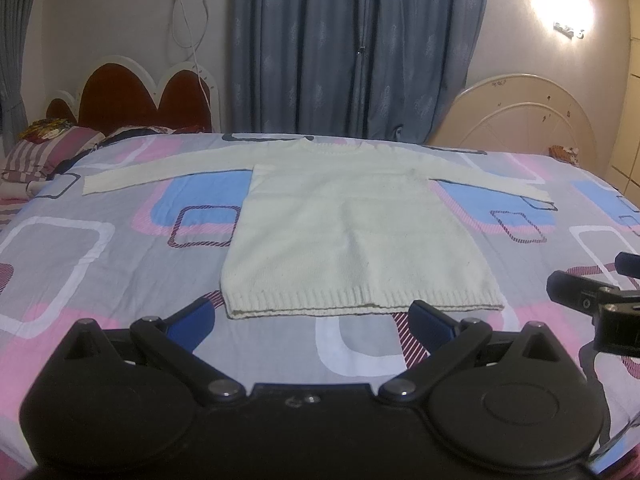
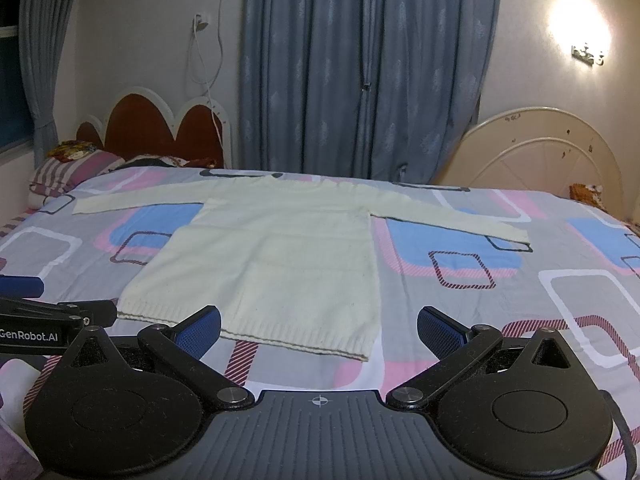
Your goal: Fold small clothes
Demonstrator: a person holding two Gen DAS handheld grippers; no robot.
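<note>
Sweater [image 1: 352, 236] flat on bed [image 1: 100, 264], both jaws wide

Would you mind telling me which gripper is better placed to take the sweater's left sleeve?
Left, probably: the left gripper hangs open nearer the hem's left corner, so that sleeve of the sweater lies on its side.

Right gripper [image 1: 592, 292] seen from the left wrist: cut off by the frame's right edge, to the right of the left jaws; its finger spacing cannot be judged there. Left gripper [image 2: 48, 312] seen from the right wrist: cut off by the left edge, left of the right jaws. Sweater [image 1: 352, 232]: the hem's near edge is partly hidden behind the right-hand jaw. Wall fixture [image 2: 588, 54]: washed out by glare.
</note>
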